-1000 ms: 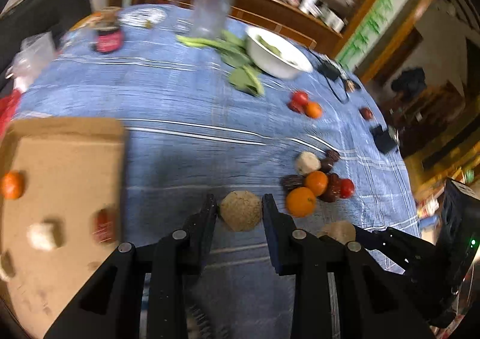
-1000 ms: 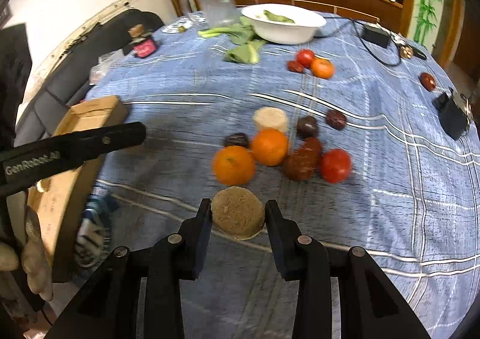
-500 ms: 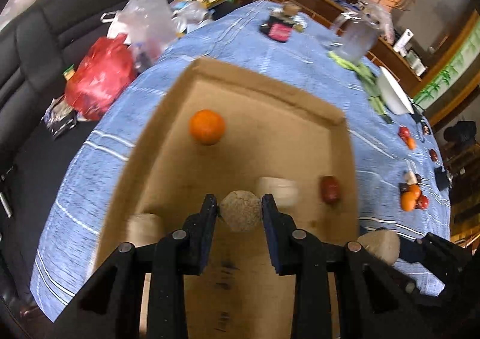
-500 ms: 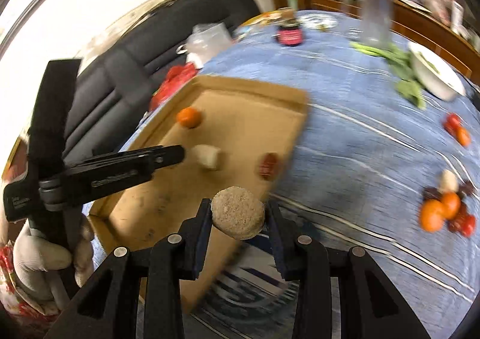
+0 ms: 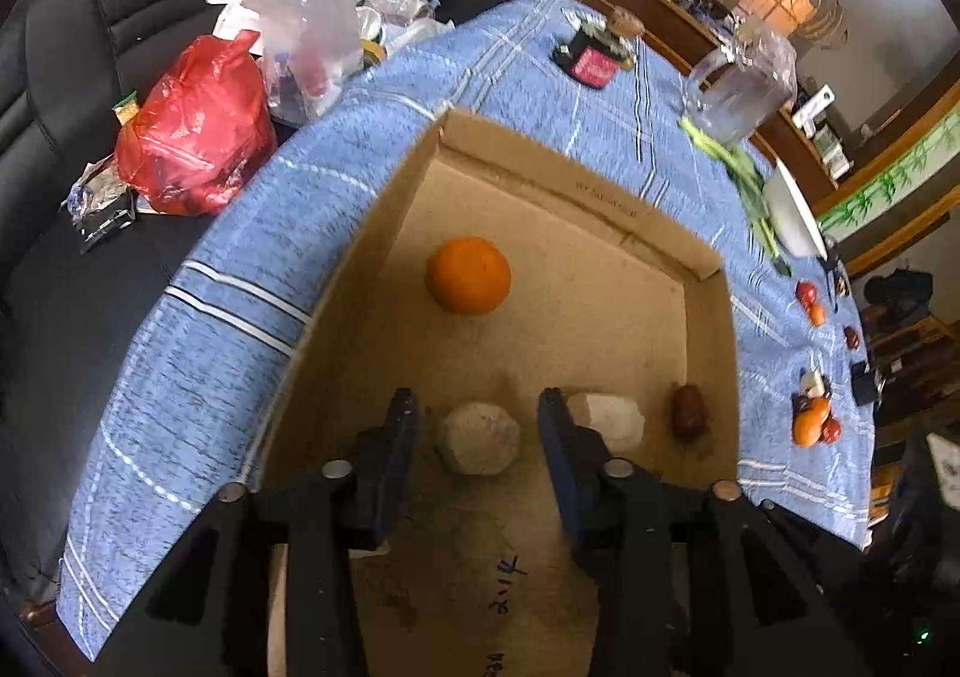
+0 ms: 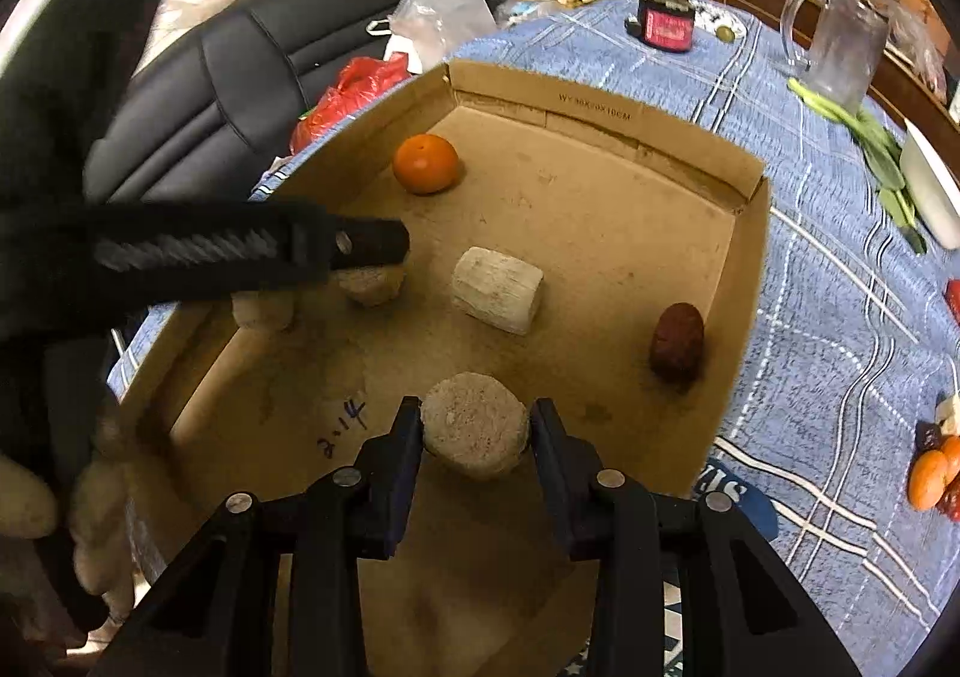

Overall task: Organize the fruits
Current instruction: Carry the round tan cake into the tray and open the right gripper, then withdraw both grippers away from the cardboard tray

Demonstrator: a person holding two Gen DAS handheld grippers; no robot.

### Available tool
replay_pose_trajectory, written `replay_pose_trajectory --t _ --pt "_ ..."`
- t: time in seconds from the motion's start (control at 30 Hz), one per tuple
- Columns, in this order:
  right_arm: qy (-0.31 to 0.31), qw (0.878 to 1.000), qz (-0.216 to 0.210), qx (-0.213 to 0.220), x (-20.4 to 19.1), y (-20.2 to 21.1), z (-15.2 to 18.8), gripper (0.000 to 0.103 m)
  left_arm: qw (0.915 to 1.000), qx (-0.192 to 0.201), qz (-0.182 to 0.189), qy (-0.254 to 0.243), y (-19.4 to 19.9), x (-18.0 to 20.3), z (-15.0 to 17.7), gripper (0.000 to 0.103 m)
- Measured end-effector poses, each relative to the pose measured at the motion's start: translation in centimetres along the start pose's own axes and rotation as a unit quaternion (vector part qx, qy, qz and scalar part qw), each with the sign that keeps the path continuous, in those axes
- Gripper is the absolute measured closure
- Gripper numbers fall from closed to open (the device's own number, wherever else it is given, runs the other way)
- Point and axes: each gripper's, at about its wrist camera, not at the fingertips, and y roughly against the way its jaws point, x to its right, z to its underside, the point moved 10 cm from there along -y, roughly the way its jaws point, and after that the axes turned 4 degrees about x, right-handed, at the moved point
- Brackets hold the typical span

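A shallow cardboard box [image 5: 576, 185] [image 6: 600, 107] lies on the blue cloth. In it are an orange [image 5: 468, 275] [image 6: 426, 163], a pale block [image 5: 606, 419] [image 6: 497, 289] and a dark red fruit [image 5: 689, 409] [image 6: 677, 340]. My left gripper [image 5: 477, 425] is open low over the box floor, a tan round piece [image 5: 479, 438] lying loose between its fingers. It shows in the right wrist view [image 6: 384, 251] above that piece [image 6: 372, 284]. My right gripper [image 6: 475, 428] is shut on a second tan round piece [image 6: 474, 431] above the box's near part.
Loose fruits [image 5: 813, 419] [image 6: 936, 467] lie on the blue tablecloth [image 5: 210, 347] to the right. A glass mug [image 6: 840, 47], a dark jar [image 6: 665, 20], greens and a white bowl [image 5: 792, 215] stand farther back. Plastic bags [image 5: 198, 143] sit on a black seat at left.
Both grippers have swung from the fruit pile over to the box. My left gripper has opened and let its tan piece down onto the box floor. The right one still holds its piece.
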Motion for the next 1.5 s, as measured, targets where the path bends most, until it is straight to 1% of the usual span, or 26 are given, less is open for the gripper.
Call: replay_pose_trajectory --t 0.03,0.07,0.1,0.2,0.33,0.4,0.57,0.73,0.77,0.8,0.83,1.0,1.17,1.23,1.3,1.4,1.5 --pt "-0.001 1.000 0.001 0.002 0.0 0.1 -0.1 0.047 1.0000 0.006 -0.003 0.004 0.4 -0.2 -0.3 0.055" --pt "0.001 1.000 0.003 0.008 -0.1 0.5 -0.4 0.039 0.9999 0.012 -0.007 0.007 0.9 -0.3 -0.6 0.054" --pt "0.003 1.000 0.006 0.014 0.0 0.9 -0.8 0.037 0.9997 0.022 -0.012 0.006 1.4 -0.3 -0.9 0.054" --pt "-0.006 0.999 0.025 0.032 0.5 2.6 -1.0 0.036 0.9982 0.050 -0.032 -0.005 2.8 0.0 -2.0 0.054" --pt "-0.052 0.997 0.032 0.042 2.1 4.3 -0.4 0.035 0.9942 0.090 -0.050 -0.032 5.2 1.5 -3.0 0.049" --pt "-0.071 0.996 0.039 0.046 3.1 5.0 -0.1 0.035 0.9922 0.100 -0.059 -0.045 6.0 2.0 -3.0 0.047" --pt "-0.101 0.991 0.060 0.061 5.4 6.7 0.5 0.033 0.9851 0.122 -0.088 -0.083 8.1 4.0 -2.2 0.047" --pt "-0.131 0.988 0.047 0.070 7.0 8.2 1.5 0.032 0.9769 0.139 -0.116 -0.113 10.2 6.3 -1.2 0.045" --pt "-0.133 0.988 0.042 0.072 7.1 8.6 1.8 0.032 0.9748 0.145 -0.123 -0.117 10.8 6.8 -1.0 0.043" --pt "-0.133 0.988 0.038 0.073 7.1 8.9 2.0 0.032 0.9736 0.148 -0.127 -0.119 11.3 7.2 -0.8 0.040" --pt "-0.130 0.988 0.034 0.074 7.1 9.2 2.3 0.032 0.9722 0.153 -0.131 -0.120 11.9 7.7 -0.6 0.038" --pt "-0.125 0.988 0.024 0.085 7.4 11.1 3.5 0.032 0.9637 0.172 -0.154 -0.134 14.3 10.4 0.6 0.035" --pt "-0.124 0.986 0.042 0.103 9.0 13.2 4.7 0.032 0.9581 0.185 -0.163 -0.145 15.8 13.0 1.7 0.035" --pt "-0.127 0.985 0.047 0.109 9.8 13.9 5.1 0.028 0.9559 0.189 -0.166 -0.151 16.2 13.9 2.1 0.035" --pt "-0.133 0.984 0.043 0.113 10.4 14.4 5.5 0.023 0.9542 0.192 -0.168 -0.156 16.4 14.9 2.6 0.034" --pt "-0.138 0.984 0.025 0.109 10.8 14.8 6.3 0.022 0.9513 0.196 -0.172 -0.165 16.7 16.1 3.5 0.034" --pt "-0.139 0.985 0.022 0.101 11.3 15.0 7.1 0.022 0.9503 0.195 -0.174 -0.169 16.7 17.0 4.2 0.034"
